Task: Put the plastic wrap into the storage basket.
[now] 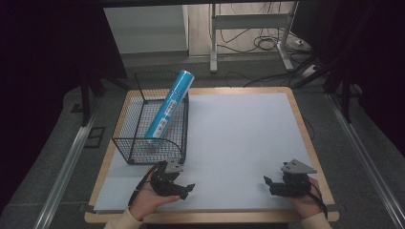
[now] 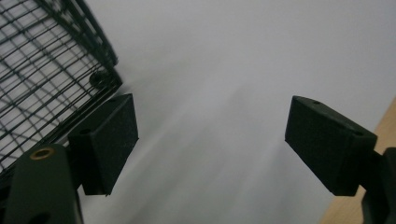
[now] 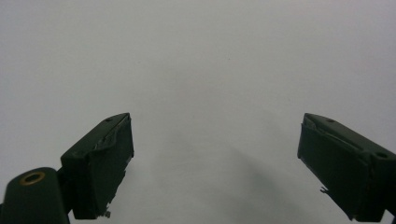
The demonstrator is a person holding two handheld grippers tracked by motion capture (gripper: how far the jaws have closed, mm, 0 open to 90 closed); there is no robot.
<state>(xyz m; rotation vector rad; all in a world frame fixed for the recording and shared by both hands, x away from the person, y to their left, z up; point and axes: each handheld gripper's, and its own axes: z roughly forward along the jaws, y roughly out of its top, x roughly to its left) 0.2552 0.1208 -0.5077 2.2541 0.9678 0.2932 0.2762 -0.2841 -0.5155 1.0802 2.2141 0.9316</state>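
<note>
A blue cylindrical tube with a white label leans inside a black wire basket, its top end poking out over the far rim. My left gripper is low over the white mat just in front of the basket's near right corner. Its jaws stand open with nothing between them. In the left gripper view the gripper faces bare mat, with the basket corner at the upper left. My right gripper rests near the front right of the mat, open and empty. The right gripper view has that gripper over plain white surface.
A white mat covers most of the wooden table. The basket stands at the mat's left side. Beyond the table are a metal desk frame and loose cables on the floor. Metal rails run along both sides.
</note>
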